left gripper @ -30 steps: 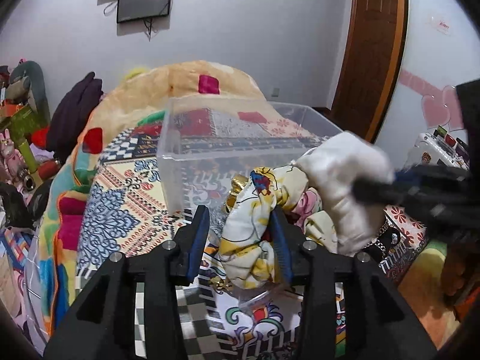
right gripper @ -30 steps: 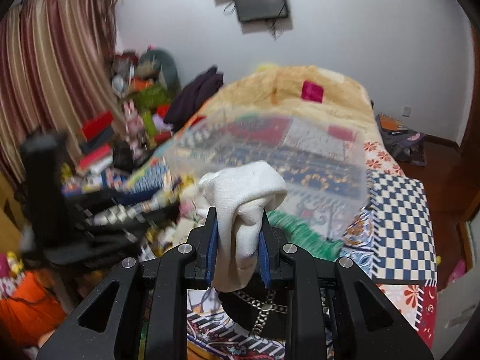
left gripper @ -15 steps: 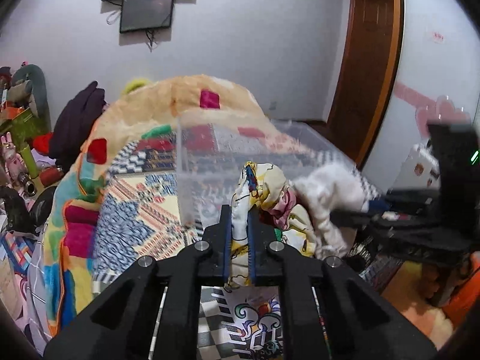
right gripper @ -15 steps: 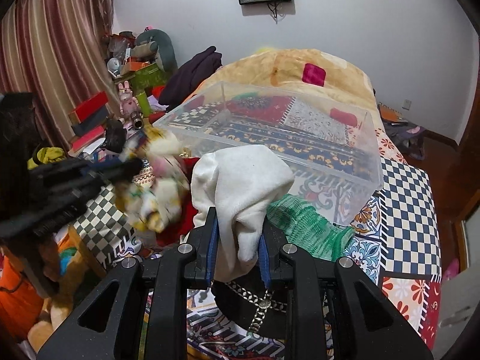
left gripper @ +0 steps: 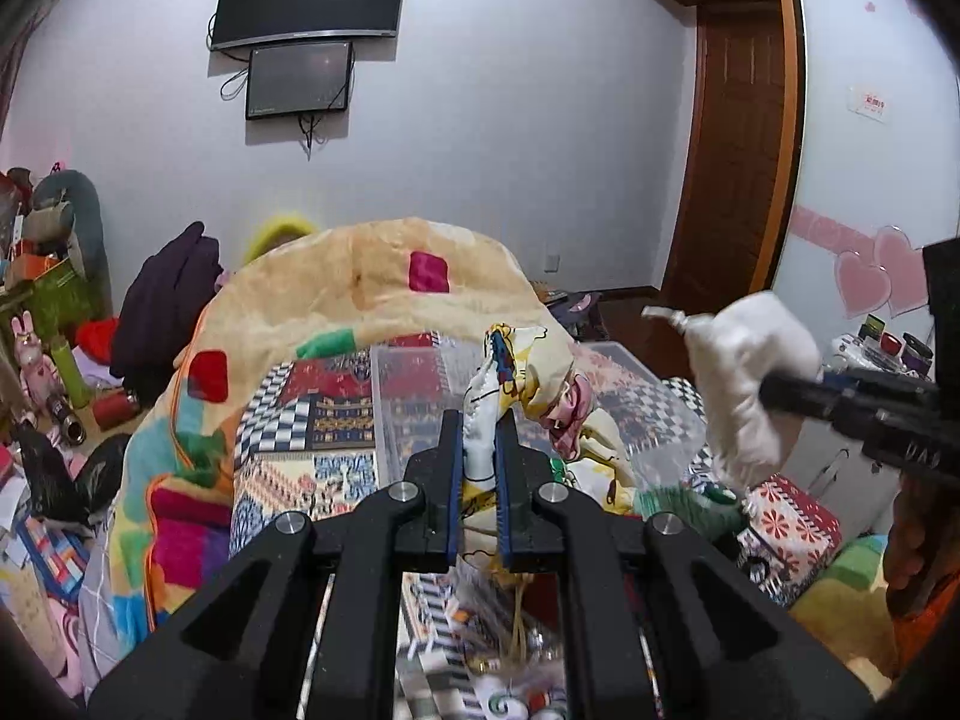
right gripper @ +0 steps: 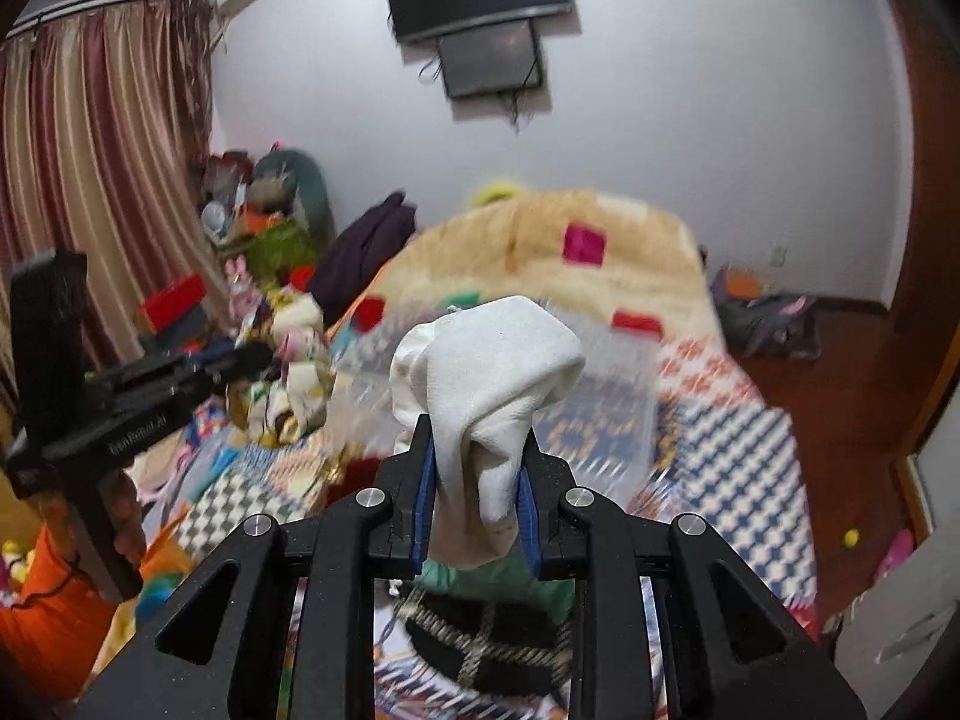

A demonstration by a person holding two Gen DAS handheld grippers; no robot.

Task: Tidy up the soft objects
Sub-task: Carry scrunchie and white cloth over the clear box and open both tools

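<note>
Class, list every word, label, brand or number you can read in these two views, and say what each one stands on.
"GenRobot.AI", slightly blurred: side of the left tool, which grips the patterned cloth.
"DAS", only partly legible: body of the right tool, which grips the white cloth.
Wall label: red print, too small to read.
Jars at far right: labels too small to read.

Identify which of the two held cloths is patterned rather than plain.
The cloth in the left gripper: yellow with cartoon prints. The right gripper holds a plain white cloth.
</note>
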